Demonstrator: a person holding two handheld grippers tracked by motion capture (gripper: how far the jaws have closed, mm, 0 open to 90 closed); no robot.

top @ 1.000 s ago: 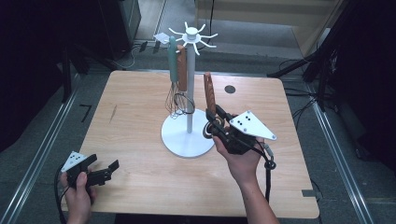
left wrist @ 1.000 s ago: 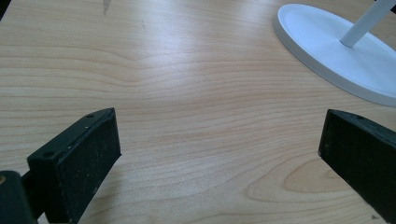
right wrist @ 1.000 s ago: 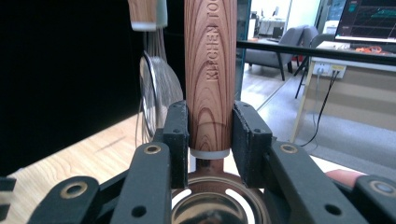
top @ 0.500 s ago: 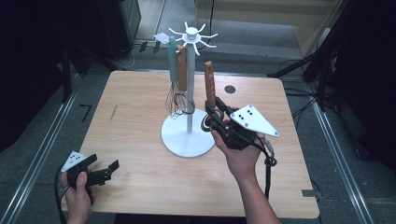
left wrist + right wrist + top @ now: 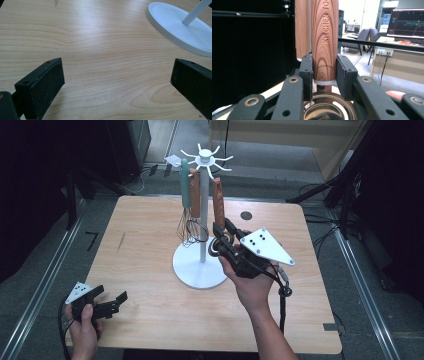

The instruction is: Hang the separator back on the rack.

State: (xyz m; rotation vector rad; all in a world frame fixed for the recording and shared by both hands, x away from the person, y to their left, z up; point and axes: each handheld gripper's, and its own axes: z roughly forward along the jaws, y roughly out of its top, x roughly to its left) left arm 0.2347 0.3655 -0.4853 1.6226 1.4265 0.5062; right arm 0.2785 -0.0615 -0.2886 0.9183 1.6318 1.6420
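The right tool (image 5: pixel 223 236) clamps the wood-handled utensil (image 5: pixel 218 200) upright beside the rack (image 5: pixel 204 157), so it can hang. The left tool (image 5: pixel 111 303), released, rests well clear on the counter (image 5: pixel 145 220).

I see lab or office test space: monitor (image 5: pixel 405 23) showing graphs, office chairs (image 5: pixel 372 35), wall sockets (image 5: pixel 386 52), metal floor rails (image 5: pixel 45 285), loose cables (image 5: pixel 325 237) round wooden desk (image 5: pixel 150 250).

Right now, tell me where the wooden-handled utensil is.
In the high view, the wooden-handled utensil stands upright in the right gripper, right of the white rack pole, beside the hanging whisk.
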